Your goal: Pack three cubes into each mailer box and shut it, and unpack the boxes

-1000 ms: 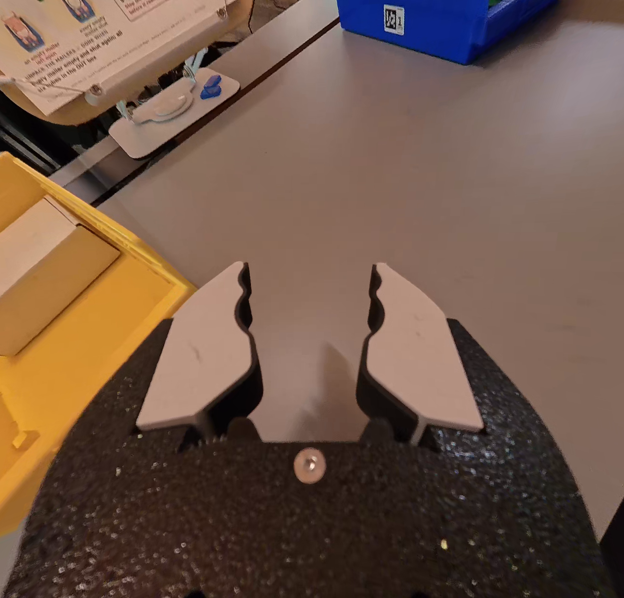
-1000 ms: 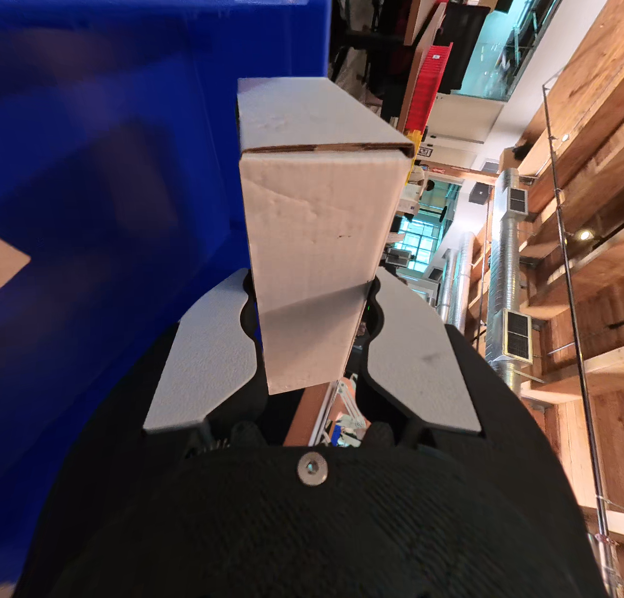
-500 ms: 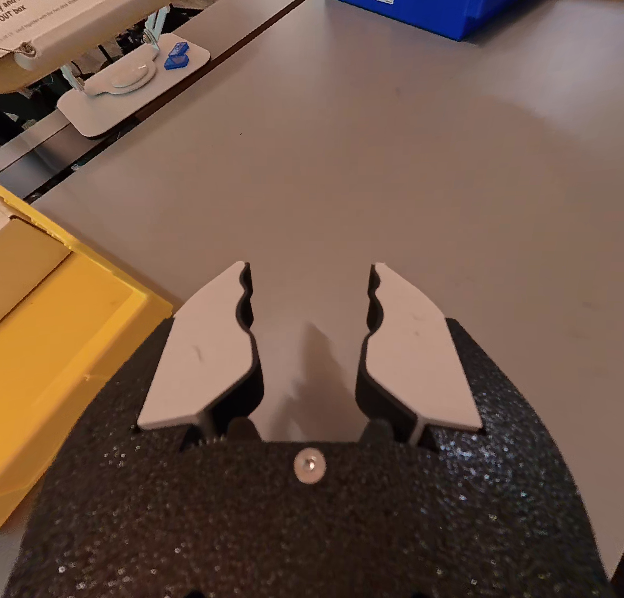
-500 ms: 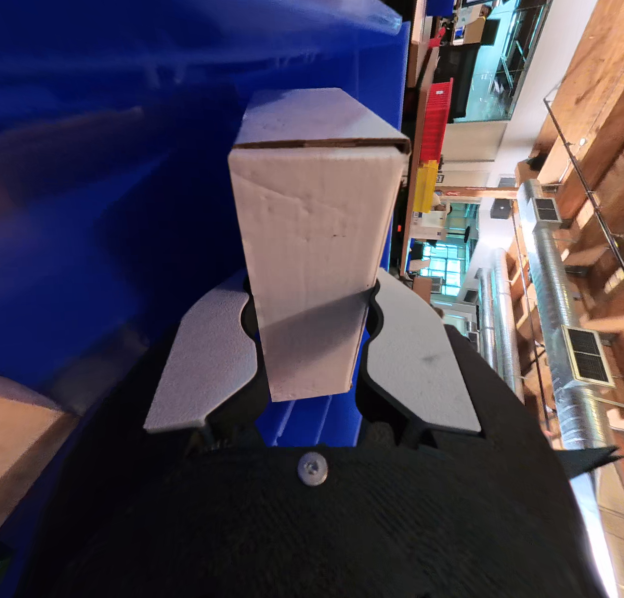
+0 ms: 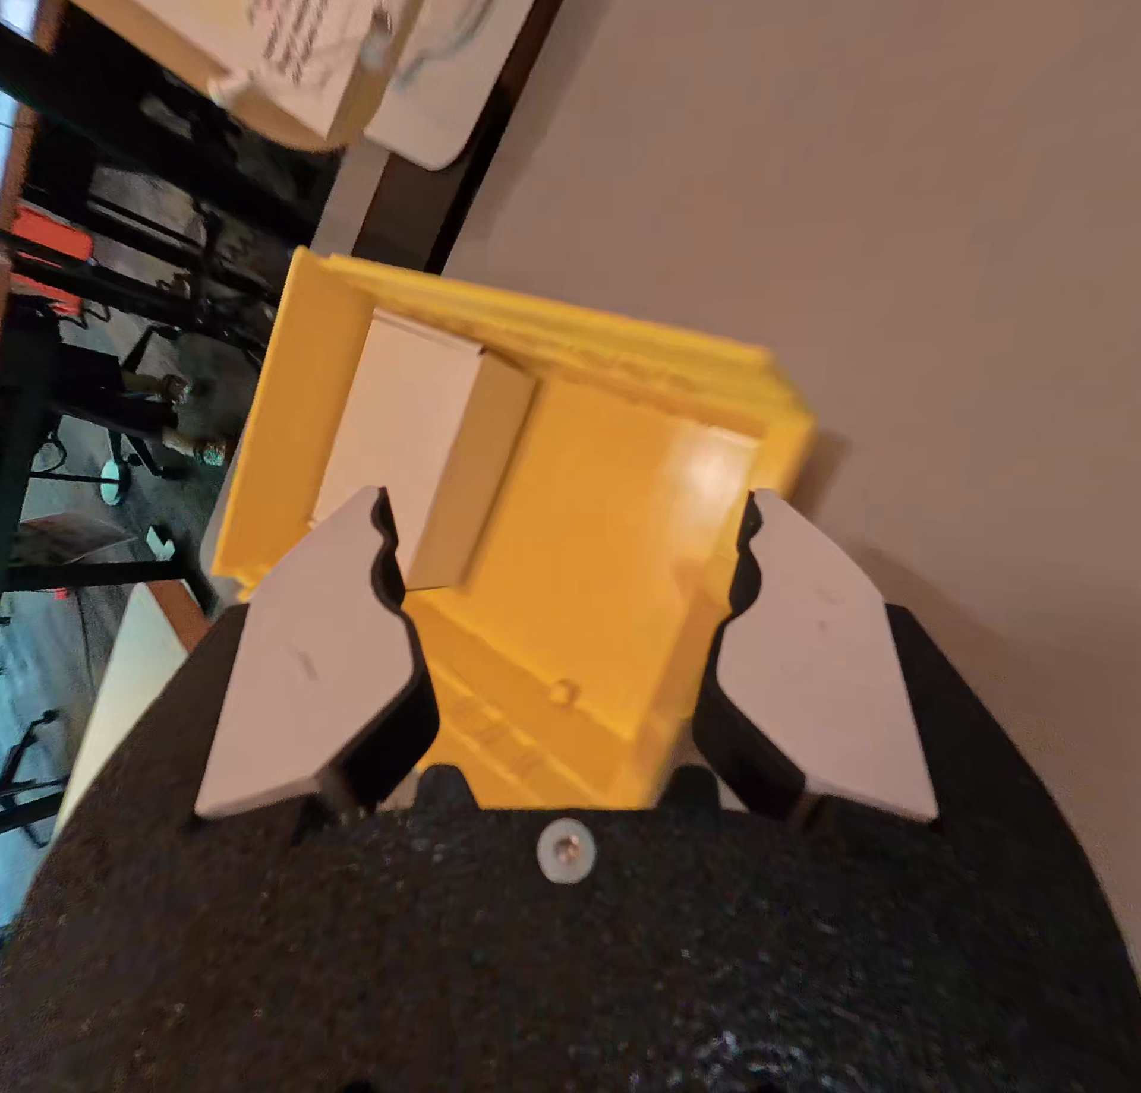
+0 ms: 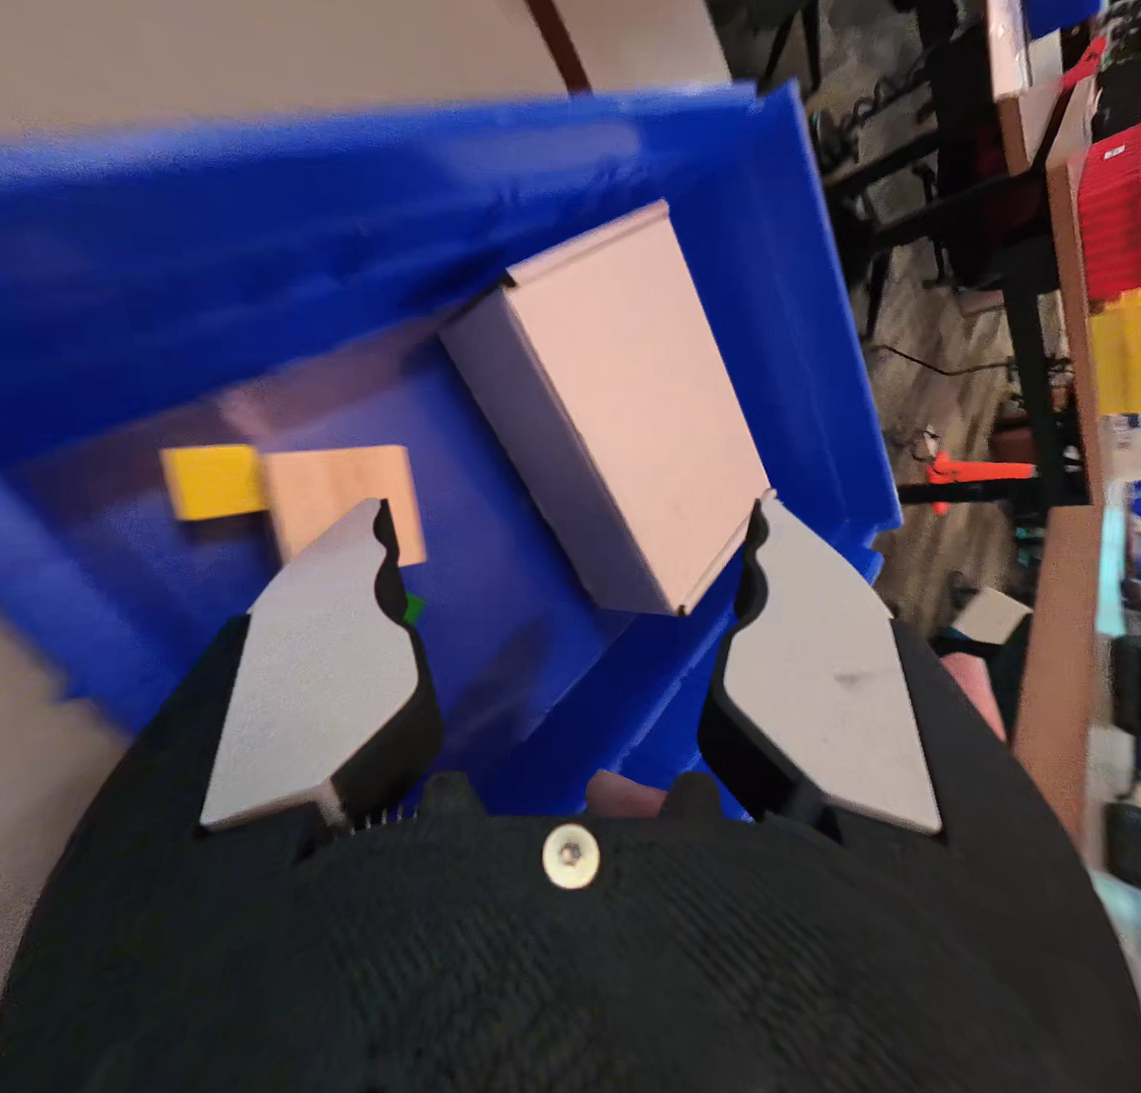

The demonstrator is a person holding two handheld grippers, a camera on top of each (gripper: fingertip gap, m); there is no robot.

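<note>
Mailer boxes sit in two bins. One white mailer box [image 6: 617, 409], shut, lies tilted inside the blue bin [image 6: 370, 199], leaning toward the bin's far wall and right-hand side. The right gripper [image 6: 568, 520] hangs over it with its jaws spread wide; the right fingertip looks close to the box's near corner, though motion blur makes it impossible to tell whether they touch. Nothing is pinched between the fingers. On the bin floor to the left lie a yellow cube [image 6: 210, 483] and, touching it, a pale wooden cube [image 6: 333, 489]; a sliver of a green cube [image 6: 412, 608] peeks out beside the left finger.

In the left wrist view a second white mailer box [image 5: 420, 446], also closed, lies in the yellow bin [image 5: 593, 539] against its left wall. The left gripper [image 5: 565, 511] is above the bin's open interior, jaws spread wide and empty, the left fingertip overlapping the box's near end in the picture.

Both bins stand on a grey table [image 5: 864, 168]. Beyond the table edge, at the top of the left wrist view, a printed instruction sheet [image 5: 296, 20] carries lines of text and small pictures, all smeared by blur. A white base plate [image 5: 444, 76] lies just beside it. No brand marks are readable on either box.
</note>
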